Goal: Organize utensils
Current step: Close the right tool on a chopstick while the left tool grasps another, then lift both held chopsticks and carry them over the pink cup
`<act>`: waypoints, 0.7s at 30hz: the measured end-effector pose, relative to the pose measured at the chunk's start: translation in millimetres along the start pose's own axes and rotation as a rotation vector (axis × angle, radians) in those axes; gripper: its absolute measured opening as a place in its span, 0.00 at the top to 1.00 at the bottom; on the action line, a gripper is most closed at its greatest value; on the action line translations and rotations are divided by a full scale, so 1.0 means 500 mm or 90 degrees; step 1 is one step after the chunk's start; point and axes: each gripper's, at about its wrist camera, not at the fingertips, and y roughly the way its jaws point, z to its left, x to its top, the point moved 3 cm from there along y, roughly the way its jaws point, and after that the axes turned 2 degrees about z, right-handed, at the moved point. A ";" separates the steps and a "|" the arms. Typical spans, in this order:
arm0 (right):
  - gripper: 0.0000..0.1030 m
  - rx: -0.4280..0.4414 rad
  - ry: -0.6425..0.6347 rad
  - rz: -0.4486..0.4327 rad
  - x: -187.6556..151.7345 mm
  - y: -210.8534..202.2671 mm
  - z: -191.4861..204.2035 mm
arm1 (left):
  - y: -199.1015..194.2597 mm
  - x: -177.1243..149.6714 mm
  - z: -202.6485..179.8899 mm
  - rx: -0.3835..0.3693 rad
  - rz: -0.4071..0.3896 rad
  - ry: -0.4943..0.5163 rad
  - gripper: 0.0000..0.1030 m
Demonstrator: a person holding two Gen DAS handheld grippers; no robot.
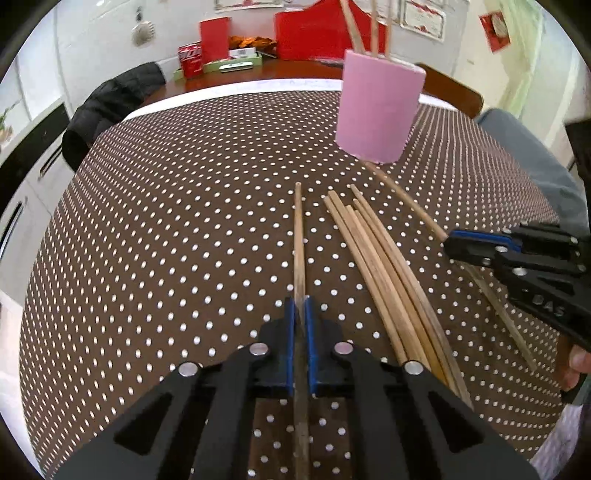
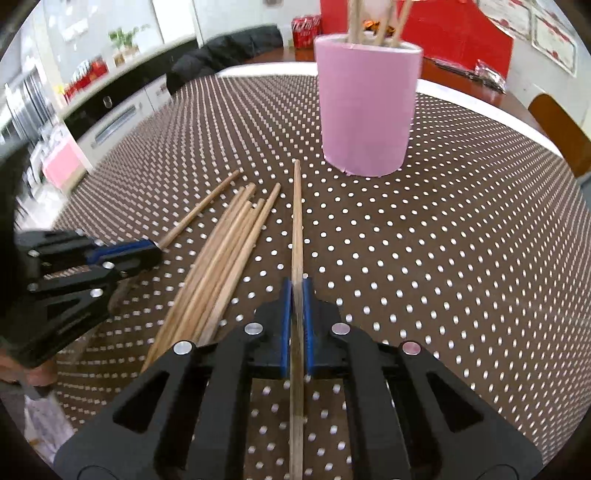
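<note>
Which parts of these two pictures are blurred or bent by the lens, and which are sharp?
Left wrist view: the chopstick in the left gripper is sharp; the loose chopsticks look bowed by the fisheye, and the pink holder leans. Right wrist view: the left edge is smeared, the left gripper slightly soft; the right gripper and its chopstick are crisp.

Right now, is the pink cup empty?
No. The pink cup stands upright with several wooden chopsticks poking out.

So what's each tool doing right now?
Left tool: closed on one thin wooden chopstick.
Right tool: closed on another thin wooden chopstick.
</note>
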 end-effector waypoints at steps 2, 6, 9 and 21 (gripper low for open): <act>0.94 0.017 0.016 -0.023 -0.007 -0.024 -0.008 | -0.017 -0.003 0.003 -0.010 -0.020 -0.018 0.94; 0.94 0.058 0.038 -0.080 -0.007 -0.076 -0.018 | -0.069 0.010 0.008 -0.030 -0.088 -0.059 0.94; 0.94 0.081 0.048 -0.132 0.002 -0.119 -0.018 | -0.111 0.033 0.011 -0.049 -0.149 -0.083 0.94; 0.94 0.113 0.079 -0.283 0.075 -0.222 -0.057 | -0.213 0.153 -0.040 -0.095 -0.336 -0.073 0.94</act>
